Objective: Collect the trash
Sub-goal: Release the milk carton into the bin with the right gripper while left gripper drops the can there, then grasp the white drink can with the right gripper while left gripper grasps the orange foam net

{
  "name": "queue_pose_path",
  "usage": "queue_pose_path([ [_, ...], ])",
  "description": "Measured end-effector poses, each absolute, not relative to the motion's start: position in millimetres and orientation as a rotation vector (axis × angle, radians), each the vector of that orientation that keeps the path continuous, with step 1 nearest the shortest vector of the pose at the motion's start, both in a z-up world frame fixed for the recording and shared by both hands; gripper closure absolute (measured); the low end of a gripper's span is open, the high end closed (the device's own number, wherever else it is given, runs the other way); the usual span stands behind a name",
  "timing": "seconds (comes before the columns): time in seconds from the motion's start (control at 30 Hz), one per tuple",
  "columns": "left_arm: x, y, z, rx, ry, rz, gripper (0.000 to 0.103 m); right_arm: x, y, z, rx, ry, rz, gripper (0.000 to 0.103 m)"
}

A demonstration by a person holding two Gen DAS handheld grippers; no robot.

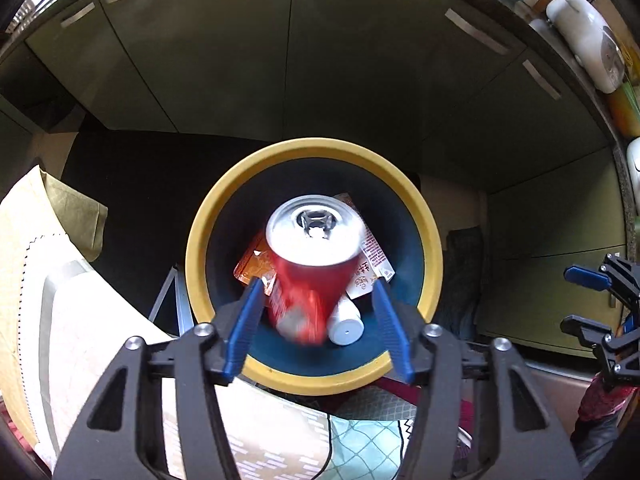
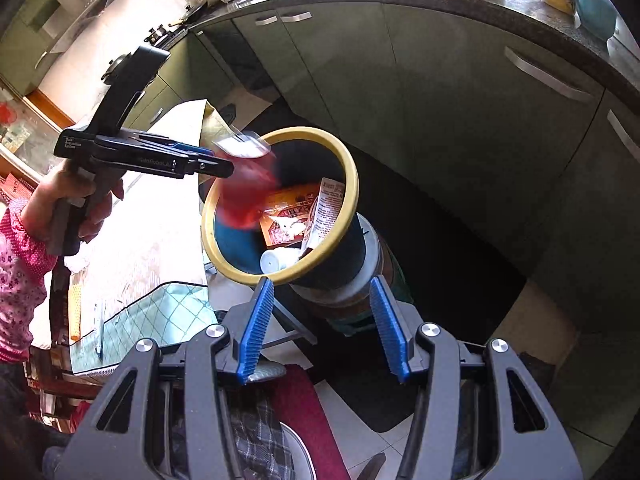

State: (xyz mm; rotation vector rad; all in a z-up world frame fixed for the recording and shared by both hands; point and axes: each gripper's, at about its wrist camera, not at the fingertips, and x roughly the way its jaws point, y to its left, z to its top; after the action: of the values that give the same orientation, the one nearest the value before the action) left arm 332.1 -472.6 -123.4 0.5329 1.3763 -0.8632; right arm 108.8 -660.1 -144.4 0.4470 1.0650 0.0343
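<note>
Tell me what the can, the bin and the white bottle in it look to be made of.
Can: likely aluminium, with a bare silvery top and pull tab, and a glossy red printed wall, blurred. Bin: apparently plastic, with a matte yellow rim and a smooth dark teal inside, though the look leaves it open. White bottle: probably plastic, opaque white with a soft sheen.

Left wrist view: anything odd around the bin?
The red can is motion-blurred in mid-air between the open left tongs, untouched, over the yellow-rimmed bin. Looks just released. Wrappers and a white bottle lie inside.
</note>
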Motion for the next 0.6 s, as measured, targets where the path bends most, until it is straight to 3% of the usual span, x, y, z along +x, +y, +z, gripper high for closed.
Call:
queue_pose_path([
  [0.2,319,-421,-87,0.515,1.373,-0.833,0.048,114,-647,-137,0.423,1.051,0.051,0.052],
  [0.27,310,-385,-67,0.502,1.360,-0.796,0.043,116,-637,-134,0.398,1.062,0.063,0.052],
  [0.4,288,-291,-34,0.466,1.345,-0.655,0.035,127,-608,-131,0.340,1.089,0.097,0.052],
  [0.6,260,-119,-41,0.337,1.459,-0.321,0.035,158,-522,-126,0.216,1.140,0.275,0.052],
])
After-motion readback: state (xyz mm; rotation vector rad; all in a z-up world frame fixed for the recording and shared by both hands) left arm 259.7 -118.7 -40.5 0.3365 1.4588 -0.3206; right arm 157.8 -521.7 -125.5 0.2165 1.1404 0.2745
